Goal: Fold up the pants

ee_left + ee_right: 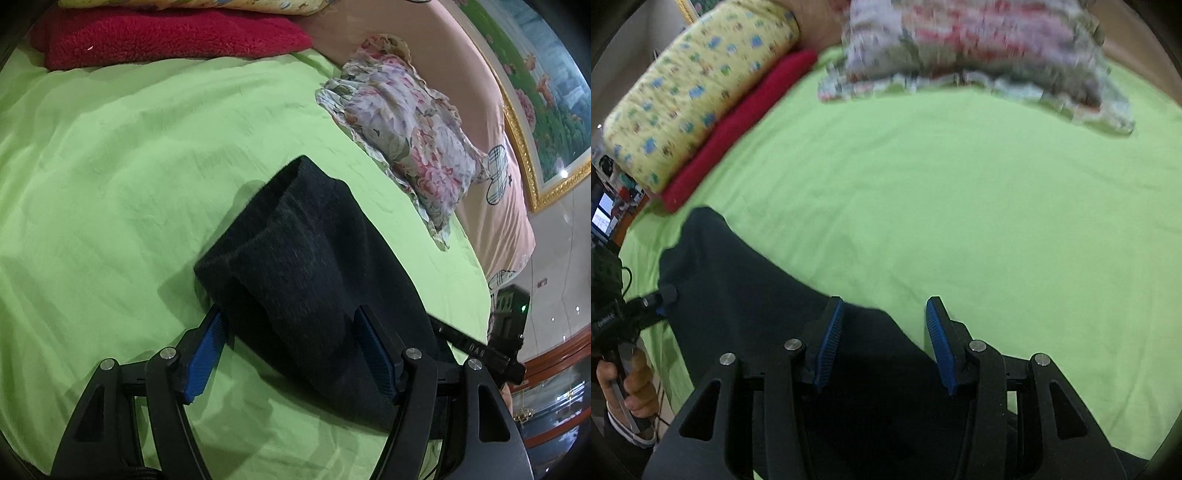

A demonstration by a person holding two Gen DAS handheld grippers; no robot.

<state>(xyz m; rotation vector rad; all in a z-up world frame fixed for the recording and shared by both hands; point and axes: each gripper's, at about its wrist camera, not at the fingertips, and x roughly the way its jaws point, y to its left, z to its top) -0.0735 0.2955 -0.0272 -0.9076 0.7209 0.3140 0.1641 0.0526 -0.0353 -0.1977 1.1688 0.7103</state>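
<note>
Dark folded pants [306,266] lie on a light green bed sheet [129,177]. In the left wrist view my left gripper [291,332] is open, its blue-padded fingers [205,354] on either side of the near end of the pants, not closed on them. In the right wrist view the pants [757,295] spread from the left to under my right gripper [886,325], which is open with its pads [940,347] apart above the cloth's edge. The other gripper and the hand that holds it show at the left edge [624,325].
A red folded blanket [166,37] with a yellow patterned quilt [690,85] on it lies at the bed's far side. A floral pillow [406,136] lies by the pink headboard [491,122]. A framed picture [546,103] hangs beyond.
</note>
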